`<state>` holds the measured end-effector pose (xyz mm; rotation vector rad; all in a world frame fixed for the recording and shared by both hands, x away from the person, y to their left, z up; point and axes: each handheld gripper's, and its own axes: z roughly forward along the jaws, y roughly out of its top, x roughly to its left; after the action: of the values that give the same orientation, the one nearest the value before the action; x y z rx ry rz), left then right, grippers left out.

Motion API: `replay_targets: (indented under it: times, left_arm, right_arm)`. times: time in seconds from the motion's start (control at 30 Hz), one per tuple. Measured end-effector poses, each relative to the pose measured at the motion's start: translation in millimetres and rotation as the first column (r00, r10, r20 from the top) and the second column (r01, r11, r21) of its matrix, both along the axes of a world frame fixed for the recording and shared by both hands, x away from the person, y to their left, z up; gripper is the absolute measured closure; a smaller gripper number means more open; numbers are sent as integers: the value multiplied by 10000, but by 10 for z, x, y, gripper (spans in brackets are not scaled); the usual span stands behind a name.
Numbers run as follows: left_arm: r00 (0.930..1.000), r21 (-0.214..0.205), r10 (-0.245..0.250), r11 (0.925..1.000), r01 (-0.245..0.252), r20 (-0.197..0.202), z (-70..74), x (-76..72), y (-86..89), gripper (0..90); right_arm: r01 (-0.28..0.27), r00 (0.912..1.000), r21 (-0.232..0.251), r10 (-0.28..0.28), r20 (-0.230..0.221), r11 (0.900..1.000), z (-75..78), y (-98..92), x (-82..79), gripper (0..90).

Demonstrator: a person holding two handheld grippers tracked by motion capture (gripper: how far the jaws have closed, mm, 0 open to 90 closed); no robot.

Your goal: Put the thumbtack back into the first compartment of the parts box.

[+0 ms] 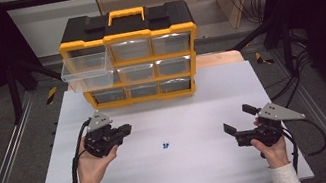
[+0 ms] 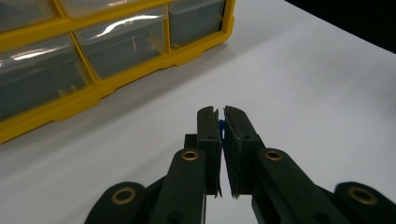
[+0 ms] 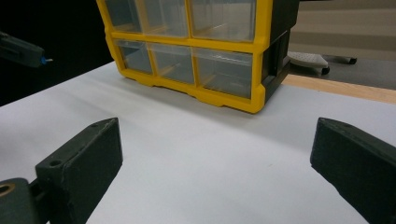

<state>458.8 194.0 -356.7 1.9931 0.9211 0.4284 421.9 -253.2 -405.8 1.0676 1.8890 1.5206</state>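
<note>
A yellow and black drawer organiser [image 1: 130, 56] stands at the back of the white table [image 1: 193, 101]; its top left clear drawer [image 1: 85, 67] is pulled out. Some small blue pieces [image 1: 166, 146] lie on the table between my hands. My left gripper [image 1: 128, 127] is held above the table left of them, shut on a small blue piece [image 2: 222, 126] that peeks out between its pads; the right gripper view catches that piece [image 3: 45, 59] at its tip. My right gripper [image 1: 240, 118] rests at the right with its jaws wide open and nothing between them [image 3: 217, 128].
The organiser's bottom row of clear drawers [image 2: 121, 44] lies just ahead of the left gripper. A wooden strip [image 3: 341, 88] shows beyond the table's far right edge. Metal rails [image 1: 5, 160] run along both sides of the table.
</note>
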Motion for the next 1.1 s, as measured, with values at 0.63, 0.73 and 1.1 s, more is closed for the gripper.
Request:
replay_targets:
  times: [0.63,0.73,1.1]
  left_arm:
    - [9978,-11,291,9996,-291,600,467,73,254,849]
    - [9973,-3,305,9995,-305,667,535,77,291,849]
    - [9932,164,388,9990,-408,1094,816,60,368,849]
  right_arm:
    - [-4,10000,29,4,-70,10000,-5,-3,4,26]
    - [19,10000,90,-19,-39,10000,-3,0,4,26]
    - [11,10000,93,-11,-36,10000,-3,1,5,26]
